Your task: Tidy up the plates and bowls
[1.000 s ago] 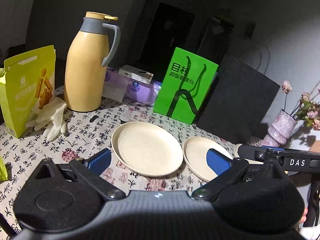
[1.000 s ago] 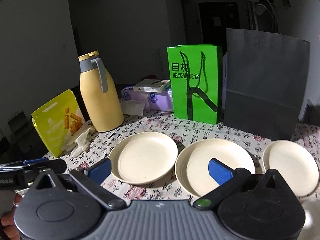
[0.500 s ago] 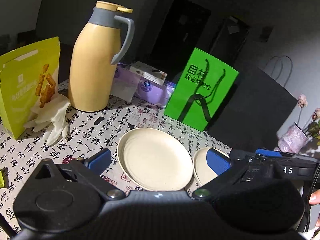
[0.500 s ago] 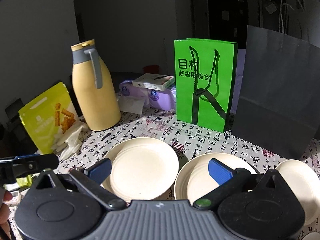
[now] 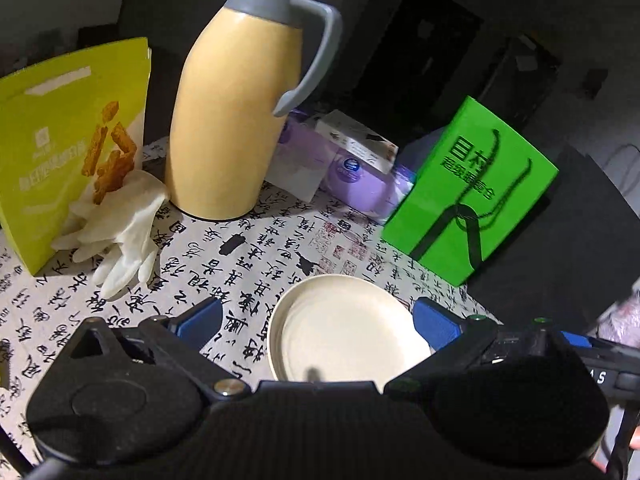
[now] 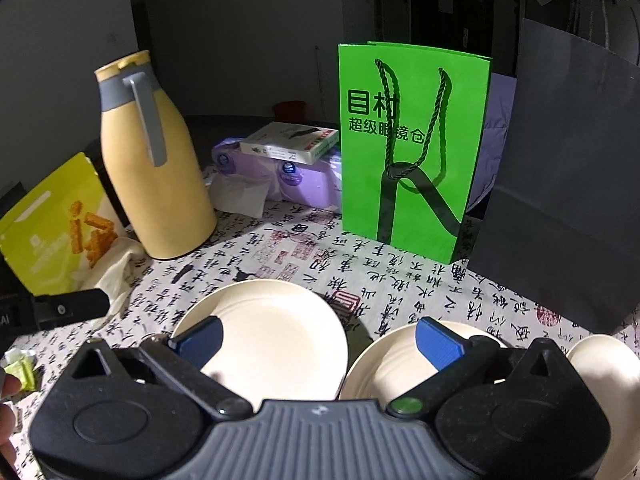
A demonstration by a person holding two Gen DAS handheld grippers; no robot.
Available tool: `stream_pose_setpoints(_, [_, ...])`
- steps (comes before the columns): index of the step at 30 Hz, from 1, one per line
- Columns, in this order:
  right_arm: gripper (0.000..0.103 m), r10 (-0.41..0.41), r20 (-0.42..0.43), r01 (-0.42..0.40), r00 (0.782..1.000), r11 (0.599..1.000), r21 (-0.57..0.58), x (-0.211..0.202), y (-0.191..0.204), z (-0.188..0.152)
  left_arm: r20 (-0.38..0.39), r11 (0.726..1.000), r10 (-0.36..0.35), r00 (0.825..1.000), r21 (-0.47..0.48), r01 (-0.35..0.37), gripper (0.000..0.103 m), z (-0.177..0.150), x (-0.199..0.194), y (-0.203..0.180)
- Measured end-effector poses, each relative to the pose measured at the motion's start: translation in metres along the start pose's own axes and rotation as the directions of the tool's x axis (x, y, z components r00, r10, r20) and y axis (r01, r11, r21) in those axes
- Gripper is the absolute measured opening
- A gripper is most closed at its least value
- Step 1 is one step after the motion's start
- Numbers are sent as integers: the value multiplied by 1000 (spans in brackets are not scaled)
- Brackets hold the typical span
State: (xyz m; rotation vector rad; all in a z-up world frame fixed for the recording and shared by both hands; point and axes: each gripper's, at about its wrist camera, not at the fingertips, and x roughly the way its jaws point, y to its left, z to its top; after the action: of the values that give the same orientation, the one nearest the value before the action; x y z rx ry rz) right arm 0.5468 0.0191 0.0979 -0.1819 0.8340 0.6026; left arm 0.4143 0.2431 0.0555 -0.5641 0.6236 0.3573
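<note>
Left wrist view: my left gripper [image 5: 316, 318] is spread wide, empty, over a cream plate [image 5: 346, 330] on the calligraphy tablecloth [image 5: 256, 248]. The thermos [image 5: 236, 100] and rubber glove [image 5: 124, 232] sit near; a careless swing could clip them. Right wrist view: my right gripper [image 6: 318, 338] is also agape and empty, straddling the left plate [image 6: 276, 320] and middle plate [image 6: 400, 360]. Risk: pads slipping off a thin rim, or pinching two plates.
</note>
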Motion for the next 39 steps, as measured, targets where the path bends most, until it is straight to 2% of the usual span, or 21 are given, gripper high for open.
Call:
stream_pose_setpoints(6, [101, -25, -33, 24, 999, 1000, -6, 29, -1, 10, -30, 1000, -3, 1000, -25, 2, 103, -3, 30, 10])
stream_pose_setpoints(11, [96, -26, -60, 25, 998, 999, -20, 53, -1, 13, -80, 998, -4, 997, -64, -1, 99, -9, 61, 27])
stream_pose_setpoints(14, [93, -35, -84, 31, 996, 999, -45, 66, 0, 11, -126, 993, -69, 990, -101, 56, 98, -12, 79, 36])
stream_pose_setpoints(19, [87, -51, -124, 44, 991, 997, -60, 89, -4, 9, -174, 994, -66, 982, -93, 50, 93, -19, 96, 41])
stream_pose_setpoints(21, [80, -49, -131, 39, 990, 997, -72, 95, -4, 8, -186, 992, -82, 979, -110, 62, 93, -21, 99, 45])
stream_pose_setpoints(24, [75, -48, -145, 38, 988, 997, -71, 105, -5, 6, -191, 992, -76, 979, -110, 56, 91, -23, 101, 47])
stream_pose_setpoints(27, [65, -46, -168, 33, 985, 996, -82, 116, -2, 1, -208, 992, -66, 976, -117, 42, 86, -26, 104, 49])
stream_pose_setpoints(29, [61, -49, -177, 33, 983, 995, -96, 121, 0, -1, -224, 993, -62, 973, -115, 37, 81, -28, 107, 48])
stream_pose_setpoints(31, [59, -54, -185, 34, 981, 994, -105, 125, 1, -3, -235, 993, -68, 970, -115, 41, 80, -31, 109, 48])
stream_pose_setpoints(34, [48, -57, -203, 34, 977, 993, -114, 130, 1, -6, -238, 993, -64, 969, -109, 39, 76, -33, 112, 47])
stream_pose_setpoints(39, [31, -51, -230, 25, 972, 993, -116, 137, 0, -10, -247, 994, -68, 967, -102, 44, 61, -35, 112, 45])
